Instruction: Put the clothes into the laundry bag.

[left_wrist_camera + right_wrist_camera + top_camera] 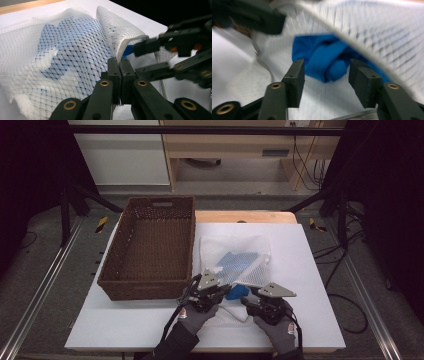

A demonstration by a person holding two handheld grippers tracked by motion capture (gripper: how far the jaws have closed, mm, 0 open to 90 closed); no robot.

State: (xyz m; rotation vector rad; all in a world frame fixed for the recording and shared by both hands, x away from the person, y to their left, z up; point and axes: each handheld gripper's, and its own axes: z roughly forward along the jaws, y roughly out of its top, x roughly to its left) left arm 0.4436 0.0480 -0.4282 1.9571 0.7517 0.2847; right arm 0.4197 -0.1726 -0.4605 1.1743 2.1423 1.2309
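A white mesh bag lies on the white table with a blue cloth at its near opening. My left gripper is shut on the bag's upper mesh edge and holds that layer lifted, so the mouth gapes. Blue fabric shows through the mesh and at the opening. My right gripper stands open at the mouth. The bunched end of the blue cloth lies between its jaws, and the pads are clear of it on both sides. In the high view both grippers sit side by side at the bag's near edge, left, right.
A brown wicker basket stands on the left half of the table, close beside the bag. A wooden board lies behind the white surface. Bare table lies to the right of the bag and along the front edge.
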